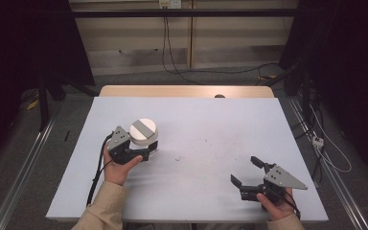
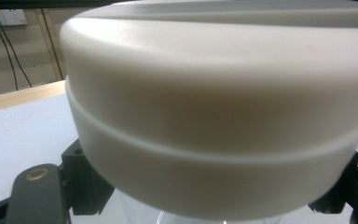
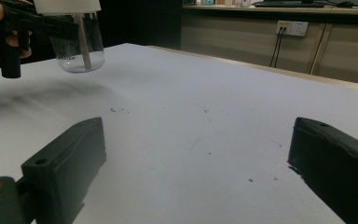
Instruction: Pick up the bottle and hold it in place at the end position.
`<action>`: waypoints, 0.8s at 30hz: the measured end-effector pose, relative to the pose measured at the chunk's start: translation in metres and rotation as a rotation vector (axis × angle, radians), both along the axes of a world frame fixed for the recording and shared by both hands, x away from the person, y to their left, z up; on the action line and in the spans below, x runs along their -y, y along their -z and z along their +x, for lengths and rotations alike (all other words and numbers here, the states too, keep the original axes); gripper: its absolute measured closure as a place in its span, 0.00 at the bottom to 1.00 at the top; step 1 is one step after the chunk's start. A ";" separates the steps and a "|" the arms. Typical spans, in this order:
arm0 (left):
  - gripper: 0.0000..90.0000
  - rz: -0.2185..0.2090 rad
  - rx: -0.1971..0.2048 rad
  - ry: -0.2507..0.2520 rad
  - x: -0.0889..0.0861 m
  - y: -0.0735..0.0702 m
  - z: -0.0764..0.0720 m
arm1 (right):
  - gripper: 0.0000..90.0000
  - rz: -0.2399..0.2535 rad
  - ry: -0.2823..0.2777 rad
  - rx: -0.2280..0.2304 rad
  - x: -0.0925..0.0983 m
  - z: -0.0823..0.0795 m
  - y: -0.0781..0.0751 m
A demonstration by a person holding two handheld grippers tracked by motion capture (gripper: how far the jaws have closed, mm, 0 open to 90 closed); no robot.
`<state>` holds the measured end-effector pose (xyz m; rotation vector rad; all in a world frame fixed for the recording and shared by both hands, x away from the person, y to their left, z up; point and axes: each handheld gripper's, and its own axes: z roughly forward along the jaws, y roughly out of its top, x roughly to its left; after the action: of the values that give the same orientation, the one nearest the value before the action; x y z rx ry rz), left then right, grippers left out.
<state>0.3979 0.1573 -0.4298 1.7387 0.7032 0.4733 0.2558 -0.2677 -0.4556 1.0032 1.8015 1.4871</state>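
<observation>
- Left tongs (image 1: 146, 152): closed around the clear jar (image 1: 143, 135) with white lid, held between the jaws.
- Right tongs (image 1: 247, 171): open, empty, well apart.
- Step, likely: steadying the jar; next, the right tongs must reach the lid.

**Open middle, one jar at the left**

The pale table (image 1: 206, 139) lies bare across its middle and far side, so a hand can pass freely there. The one obstacle is the clear jar (image 1: 144, 139) with a white lid (image 2: 219, 107), left of centre, with the left gripper (image 1: 146, 154) clamped on it. The right gripper (image 1: 243, 171), jaws spread wide, sits near the right front, well apart from the jar.
</observation>
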 end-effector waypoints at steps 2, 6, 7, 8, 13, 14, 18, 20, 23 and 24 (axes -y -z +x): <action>0.21 0.000 -0.001 0.003 0.003 0.000 0.000 | 0.04 0.000 0.001 0.001 0.000 0.000 0.000; 0.21 0.007 0.001 0.017 0.007 0.000 0.001 | 0.04 0.000 0.001 0.003 0.000 0.000 0.000; 0.21 0.006 0.000 0.018 0.008 0.000 0.001 | 0.04 0.000 0.001 0.003 0.000 0.000 0.000; 0.21 0.004 0.000 0.018 0.009 0.000 0.001 | 0.04 0.001 0.000 0.003 0.000 0.000 0.000; 0.21 0.002 0.003 0.020 0.012 0.000 0.003 | 0.04 0.001 0.001 0.004 0.001 0.000 0.000; 0.21 0.002 0.000 0.021 0.013 0.001 0.003 | 0.04 0.001 0.001 0.003 0.000 0.000 0.000; 0.21 -0.001 -0.002 0.029 0.017 0.001 0.004 | 0.04 0.001 0.001 0.005 0.000 0.000 0.000; 0.21 -0.001 0.000 0.033 0.019 0.001 0.005 | 0.04 0.000 0.002 0.004 0.000 0.000 0.000; 0.21 -0.004 0.001 0.034 0.022 0.001 0.006 | 0.04 0.000 0.001 0.003 0.000 0.000 0.000; 0.21 -0.003 -0.001 0.035 0.024 0.001 0.006 | 0.04 0.000 0.002 0.003 0.000 0.000 0.000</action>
<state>0.4043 0.1337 -0.4307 1.7456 0.6729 0.4476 0.2557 -0.2681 -0.4557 1.0019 1.7982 1.4872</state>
